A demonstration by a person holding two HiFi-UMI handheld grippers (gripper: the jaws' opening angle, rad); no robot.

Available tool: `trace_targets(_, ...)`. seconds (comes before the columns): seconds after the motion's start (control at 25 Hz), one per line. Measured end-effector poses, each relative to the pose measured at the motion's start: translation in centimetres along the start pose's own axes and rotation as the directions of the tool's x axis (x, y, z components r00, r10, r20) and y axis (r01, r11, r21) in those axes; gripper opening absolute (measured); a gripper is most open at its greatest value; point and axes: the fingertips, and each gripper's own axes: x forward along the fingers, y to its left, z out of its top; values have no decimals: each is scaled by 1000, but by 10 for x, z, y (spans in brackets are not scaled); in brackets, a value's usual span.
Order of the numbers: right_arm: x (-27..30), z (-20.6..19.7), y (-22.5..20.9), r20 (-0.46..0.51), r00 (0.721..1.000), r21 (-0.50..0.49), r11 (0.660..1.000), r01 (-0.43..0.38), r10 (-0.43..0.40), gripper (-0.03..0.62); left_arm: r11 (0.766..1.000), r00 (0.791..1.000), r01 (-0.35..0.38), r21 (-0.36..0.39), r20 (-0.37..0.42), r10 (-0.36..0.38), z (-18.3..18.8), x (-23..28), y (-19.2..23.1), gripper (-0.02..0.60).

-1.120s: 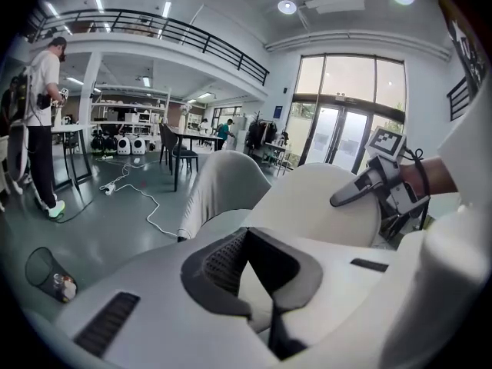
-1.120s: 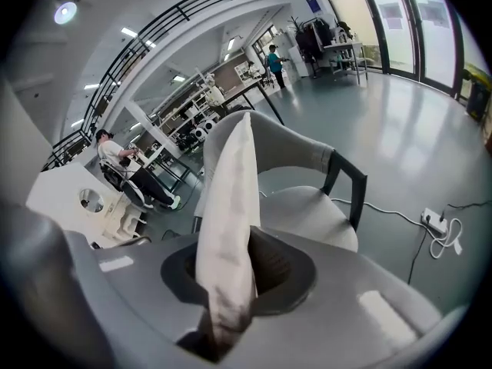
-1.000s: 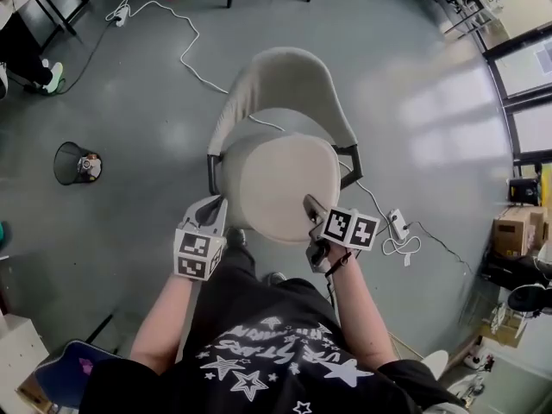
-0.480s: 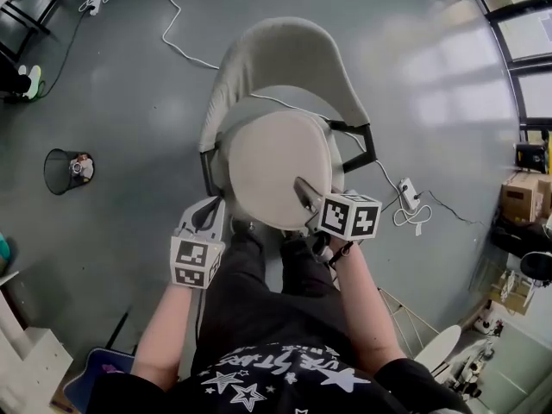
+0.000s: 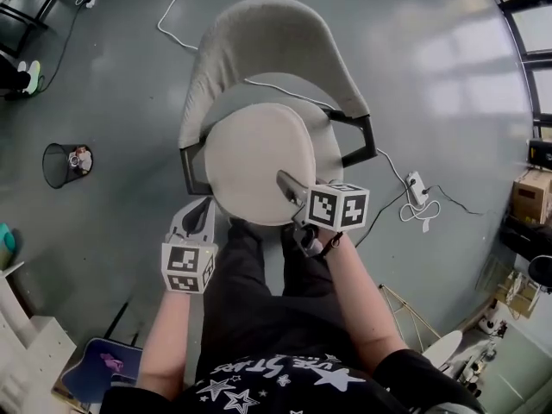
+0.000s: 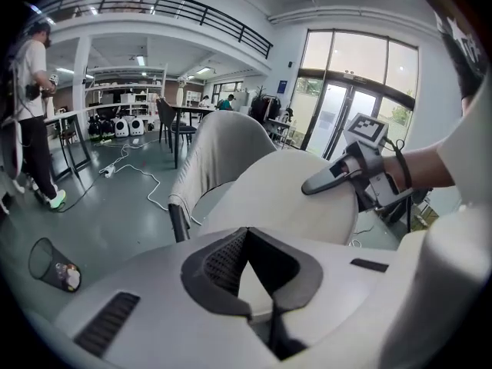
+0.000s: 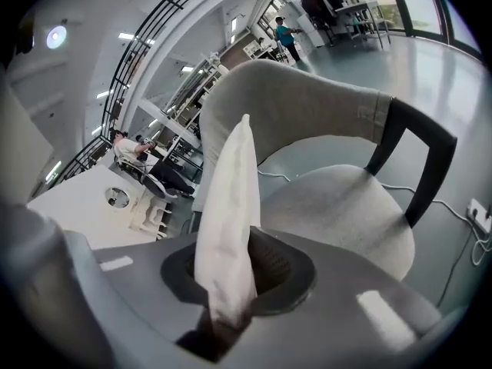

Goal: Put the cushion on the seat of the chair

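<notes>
Both grippers are pinching the near rim of the round, pale cushion (image 5: 254, 158). The left gripper (image 5: 203, 212) is clamping its left edge and the right gripper (image 5: 289, 188) its right, with that gripper's lower finger hidden under the fabric. Beyond the fingertips the cushion is covering most of the chair (image 5: 276, 46) seat (image 7: 346, 206) — whether the two are touching is impossible to make out.

Cushion (image 7: 227, 221) between fingers (image 7: 270, 274); chair (image 7: 346, 214) beyond
</notes>
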Motion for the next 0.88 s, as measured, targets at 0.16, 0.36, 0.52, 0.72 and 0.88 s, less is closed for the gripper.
trace_targets(0.16,8,6,-37,-13,1000,-19,999,28,-28,63,999,999,-43,-18,-9,43,-3,12,-12,8)
trace_targets(0.36,11,6,-82,-18,999,-45,998,45,-46,64,996,997,-72,-44,-35,70,-12,34,-31,8)
trace_targets(0.52,11,0,-125,-16,997,-55,996,70,-71,69,997,995,-71,-35,-70,69,-29,57,-51,8)
trace_targets(0.72,19,-12,-164,-21,997,-70,994,79,-80,94,997,993,-69,-43,-99,64,-47,85,-70,8)
trace_targets(0.88,26,-16,-191,-19,990,-148,980,133,-138,152,996,989,-81,-48,-127,74,-59,95,-83,8)
